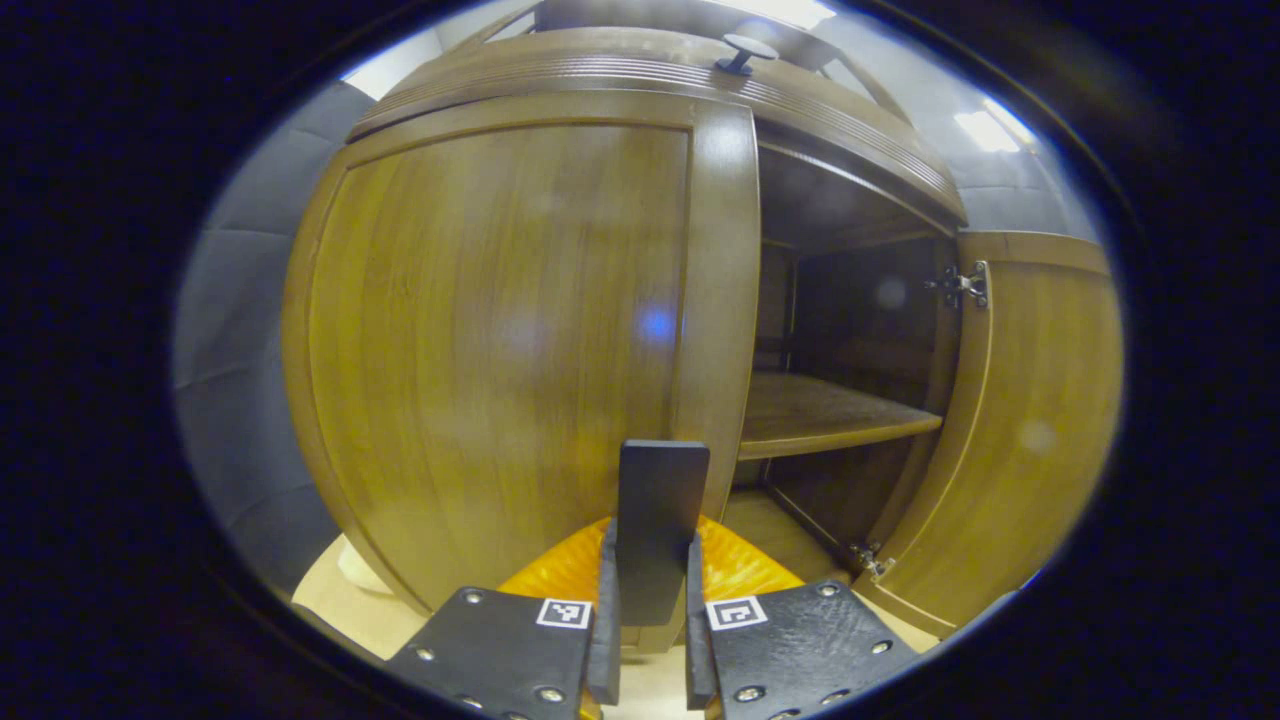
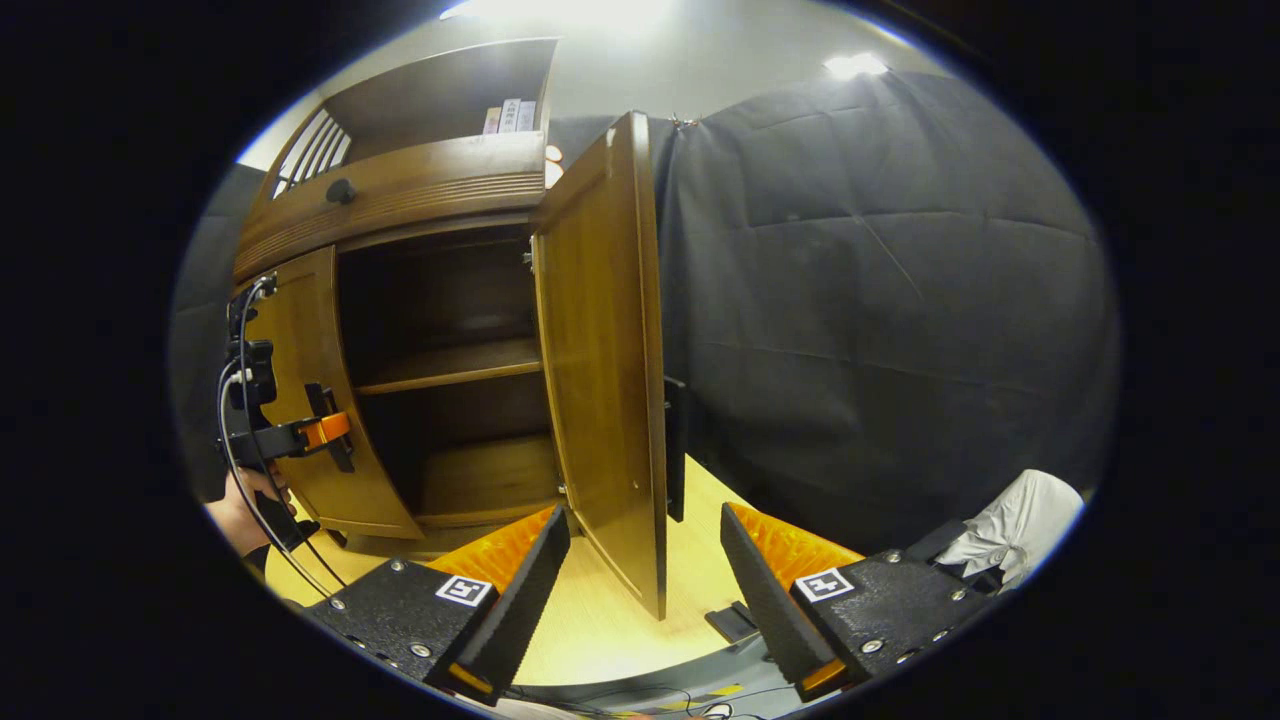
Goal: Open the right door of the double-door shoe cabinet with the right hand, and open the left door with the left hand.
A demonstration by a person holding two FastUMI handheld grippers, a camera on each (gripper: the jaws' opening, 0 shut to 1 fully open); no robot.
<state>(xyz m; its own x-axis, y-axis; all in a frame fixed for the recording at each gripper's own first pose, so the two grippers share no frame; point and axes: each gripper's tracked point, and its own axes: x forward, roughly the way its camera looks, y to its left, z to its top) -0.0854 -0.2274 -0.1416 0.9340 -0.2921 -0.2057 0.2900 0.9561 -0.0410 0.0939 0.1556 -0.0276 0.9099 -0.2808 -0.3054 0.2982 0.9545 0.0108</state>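
While right door (image 2: pixel 600 350) stands open, shelf (image 2: pixel 450 366) bare, left gripper (image 1: pixel 648 600) clamps left door's handle (image 1: pixel 660 530), right gripper (image 2: pixel 640 570) spread.

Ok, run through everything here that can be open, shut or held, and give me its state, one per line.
Right door: swung wide open.
Left door: closed or nearly so.
Left door handle: gripped between the left gripper's fingers.
Left gripper: shut on the handle.
Right gripper: open, holding nothing.
Cabinet shelf: bare.
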